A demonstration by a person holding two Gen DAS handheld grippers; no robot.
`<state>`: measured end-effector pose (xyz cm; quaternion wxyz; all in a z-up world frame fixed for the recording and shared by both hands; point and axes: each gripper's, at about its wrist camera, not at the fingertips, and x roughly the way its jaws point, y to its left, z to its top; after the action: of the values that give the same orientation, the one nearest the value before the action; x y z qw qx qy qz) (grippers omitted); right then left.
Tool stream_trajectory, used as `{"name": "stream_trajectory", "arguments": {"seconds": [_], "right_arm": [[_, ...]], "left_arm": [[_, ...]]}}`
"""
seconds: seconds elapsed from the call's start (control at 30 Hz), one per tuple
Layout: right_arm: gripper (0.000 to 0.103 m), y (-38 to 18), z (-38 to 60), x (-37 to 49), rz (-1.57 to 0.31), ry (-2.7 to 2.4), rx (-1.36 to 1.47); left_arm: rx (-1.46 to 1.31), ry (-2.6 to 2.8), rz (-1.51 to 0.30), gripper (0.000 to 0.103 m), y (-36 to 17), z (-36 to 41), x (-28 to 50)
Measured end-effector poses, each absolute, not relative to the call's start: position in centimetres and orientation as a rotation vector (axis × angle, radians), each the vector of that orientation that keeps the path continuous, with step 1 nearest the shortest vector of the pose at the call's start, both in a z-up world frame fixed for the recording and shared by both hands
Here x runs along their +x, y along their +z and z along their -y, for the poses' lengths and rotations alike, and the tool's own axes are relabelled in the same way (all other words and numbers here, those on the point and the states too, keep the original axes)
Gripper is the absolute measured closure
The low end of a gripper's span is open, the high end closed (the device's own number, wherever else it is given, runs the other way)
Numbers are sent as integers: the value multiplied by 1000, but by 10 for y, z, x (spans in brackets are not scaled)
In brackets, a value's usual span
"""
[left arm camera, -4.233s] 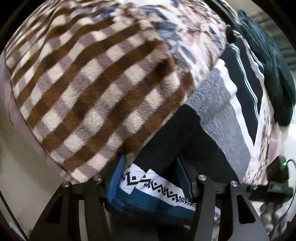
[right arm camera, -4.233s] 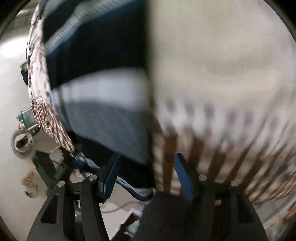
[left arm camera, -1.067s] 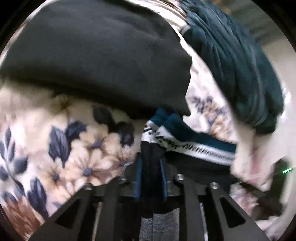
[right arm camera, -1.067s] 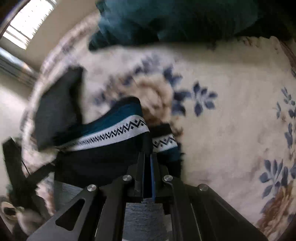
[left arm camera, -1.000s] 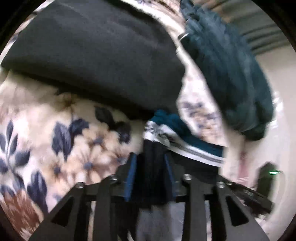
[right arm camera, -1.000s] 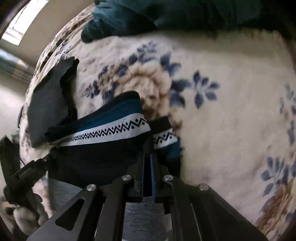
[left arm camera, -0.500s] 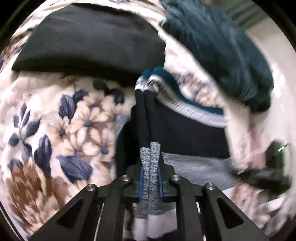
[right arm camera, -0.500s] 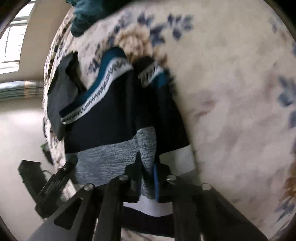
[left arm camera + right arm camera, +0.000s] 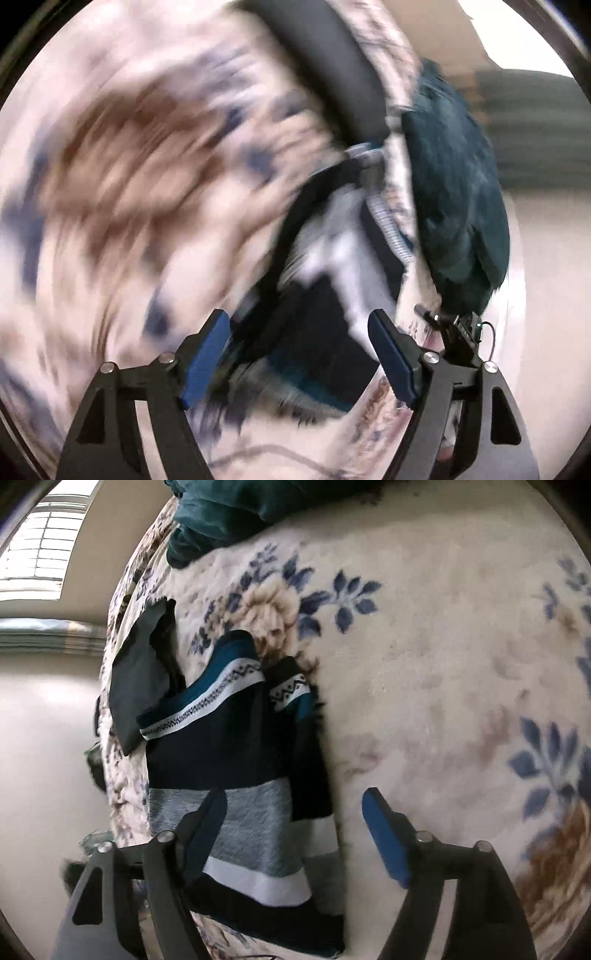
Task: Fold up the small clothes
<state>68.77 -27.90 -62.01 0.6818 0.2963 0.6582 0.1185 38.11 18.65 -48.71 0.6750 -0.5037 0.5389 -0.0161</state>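
A small striped sweater (image 9: 236, 775), navy, grey, white and teal with a zigzag band, lies flat on the floral blanket (image 9: 443, 664). Its sleeve is folded over the body. My right gripper (image 9: 295, 812) is open and empty, just above the sweater's lower right edge. My left gripper (image 9: 299, 343) is open and empty over the same sweater (image 9: 325, 332), which is blurred in the left wrist view.
A dark folded garment (image 9: 140, 679) lies beside the sweater's far left. A dark teal garment (image 9: 229, 509) is heaped at the far edge; it also shows in the left wrist view (image 9: 458, 192). The blanket's edge runs along the left.
Both grippers have let go of the sweater and opened. The sweater now lies flat on the blanket. The left gripper is swinging fast, blurring its view.
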Motion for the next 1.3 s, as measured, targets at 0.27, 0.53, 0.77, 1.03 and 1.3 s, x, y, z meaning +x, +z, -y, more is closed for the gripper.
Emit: {"name": "stream_trajectory", "arguments": {"seconds": [0.27, 0.53, 0.77, 1.03, 1.3], "right_arm": [[12, -668, 253, 731, -1536, 386, 661], [90, -680, 243, 735, -1483, 370, 799], [91, -643, 243, 663, -1370, 288, 968], [89, -639, 179, 556, -1512, 245, 904], [25, -659, 216, 566, -1434, 168, 1060]], "left_arm": [[-1382, -26, -1170, 27, -551, -153, 373], [-1177, -69, -1106, 75, -522, -153, 415], [-944, -191, -1207, 75, -490, -201, 490], [-865, -256, -1250, 37, -478, -259, 541], [-1036, -157, -1235, 27, -503, -224, 442]]}}
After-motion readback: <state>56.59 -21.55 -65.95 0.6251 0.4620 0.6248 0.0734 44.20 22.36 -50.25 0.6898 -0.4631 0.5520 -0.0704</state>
